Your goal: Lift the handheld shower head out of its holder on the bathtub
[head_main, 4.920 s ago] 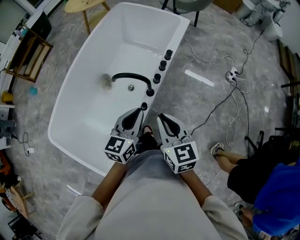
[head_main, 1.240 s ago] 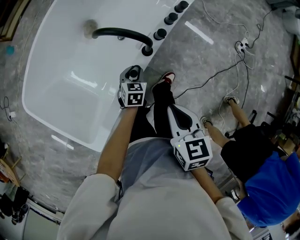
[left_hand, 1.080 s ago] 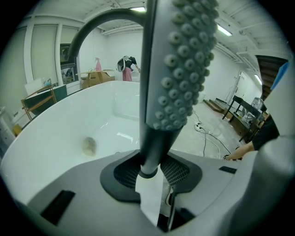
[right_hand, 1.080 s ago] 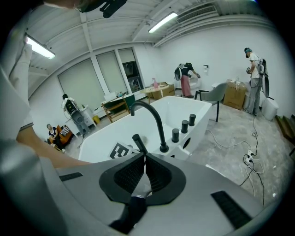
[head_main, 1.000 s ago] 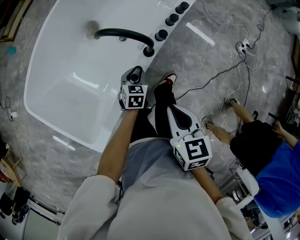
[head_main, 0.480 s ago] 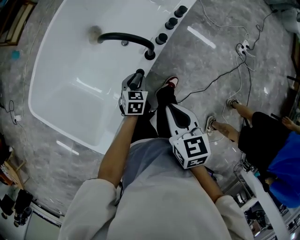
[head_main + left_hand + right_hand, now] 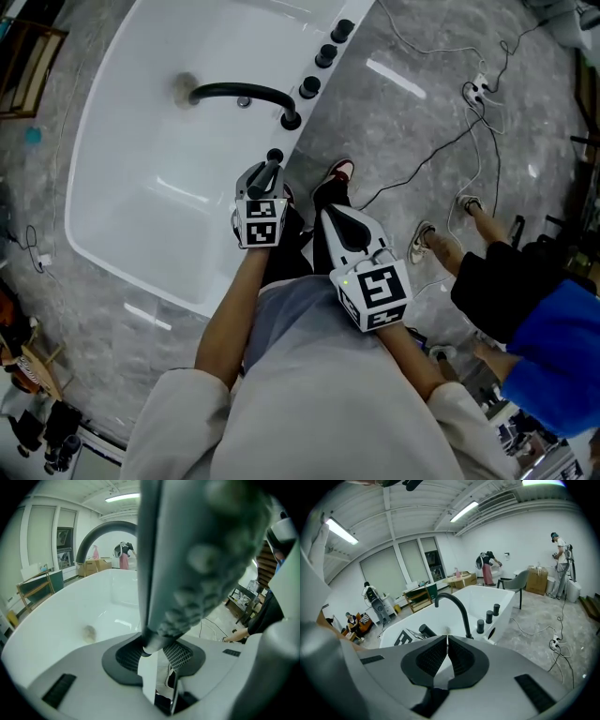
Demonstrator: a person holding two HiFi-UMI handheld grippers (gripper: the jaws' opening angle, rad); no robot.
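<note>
The black handheld shower head (image 7: 270,169) is clamped in my left gripper (image 7: 262,180), which holds it just above the bathtub rim (image 7: 141,286). Its holder (image 7: 274,155) shows as an open black ring in the rim, just beyond the gripper's tips. In the left gripper view the shower head (image 7: 187,550) fills the picture, rising from between the pads of the left gripper (image 7: 159,653). My right gripper (image 7: 328,216) hangs shut beside the tub over the floor, with nothing in it. In its own view the right gripper (image 7: 446,656) has its pads touching.
A curved black faucet (image 7: 239,92) and three black knobs (image 7: 324,56) stand along the tub's rim past the holder. Cables (image 7: 450,141) trail over the grey floor to the right. A person in blue (image 7: 544,347) sits at the right edge.
My left gripper has risen with the shower head in it, and the holder's ring now shows bare in the rim. The right gripper has stayed where it was.
</note>
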